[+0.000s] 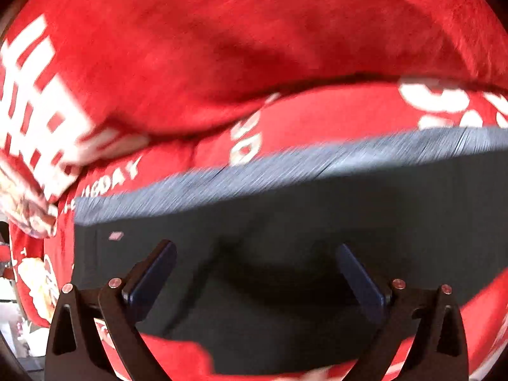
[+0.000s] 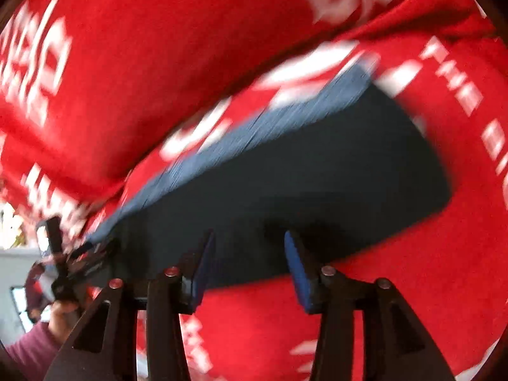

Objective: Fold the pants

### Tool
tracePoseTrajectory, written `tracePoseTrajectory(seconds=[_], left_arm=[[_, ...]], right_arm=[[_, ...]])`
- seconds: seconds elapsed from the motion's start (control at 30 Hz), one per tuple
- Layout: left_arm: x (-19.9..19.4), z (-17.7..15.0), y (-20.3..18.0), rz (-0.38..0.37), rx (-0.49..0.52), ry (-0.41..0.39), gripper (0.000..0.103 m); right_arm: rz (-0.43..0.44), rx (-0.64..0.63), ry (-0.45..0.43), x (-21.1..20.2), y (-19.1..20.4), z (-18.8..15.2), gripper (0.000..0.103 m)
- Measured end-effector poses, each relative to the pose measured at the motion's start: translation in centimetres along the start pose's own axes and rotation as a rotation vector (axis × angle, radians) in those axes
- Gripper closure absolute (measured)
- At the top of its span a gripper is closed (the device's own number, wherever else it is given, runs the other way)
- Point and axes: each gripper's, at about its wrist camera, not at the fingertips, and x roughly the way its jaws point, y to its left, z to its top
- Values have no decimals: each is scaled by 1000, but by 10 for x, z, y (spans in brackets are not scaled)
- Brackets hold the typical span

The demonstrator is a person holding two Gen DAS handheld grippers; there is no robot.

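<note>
Both tongs spread wide and empty, left gripper (image 1: 255, 273) and right gripper (image 2: 249, 263) poised over the dark pants (image 1: 285, 222) lying flat on the red cloth (image 1: 222, 47), ribbed waistband at 12 o'clock, presumably lining up a grab

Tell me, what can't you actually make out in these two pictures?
- Left wrist view: motion blur smears the white lettering on the red cloth; most is unreadable.
- Left wrist view: the dark pants run under the gripper; their near edge is hidden.
- Right wrist view: the other gripper at far left is blurred; its jaws cannot be judged.
</note>
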Motion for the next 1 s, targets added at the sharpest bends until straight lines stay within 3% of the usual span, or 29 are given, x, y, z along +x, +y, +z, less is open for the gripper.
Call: tracePoseTrajectory(seconds=[0.2,0.33,0.37,0.4,0.43,0.47,0.57,0.83,0.87,0.9,1.0], left_arm=[[17,-46,93,81,-66,0,0],[54,-72,152,148,-133,39,0],[68,-79,162,147,-142,75,0],[82,-88,173,100,-165,97,0],[81,-94,184,32,-210,62,0],[81,-97,187,10,-207,50,0],[79,-98,183,10,-149,27,0],[79,-106,191,-53,-140,-11,0],[82,-108,195,-55,-138,-15,0],[82,-109,196,-57,-134,-19,0],[82,-114,198,-66,-117,-34,0]], right_arm=[[213,31,176,82,89,-89,54],[362,96,224,141,141,-117,54],[384,119,233,157,154,-122,54],[394,128,236,167,161,-125,54],[383,134,239,180,169,-128,54],[372,140,239,180,168,-127,54],[381,217,238,183,165,-129,54],[382,274,149,175,163,-117,56],[366,280,157,177,165,-114,80],[334,271,153,176,168,-111,94],[287,241,127,165,164,-121,94]])
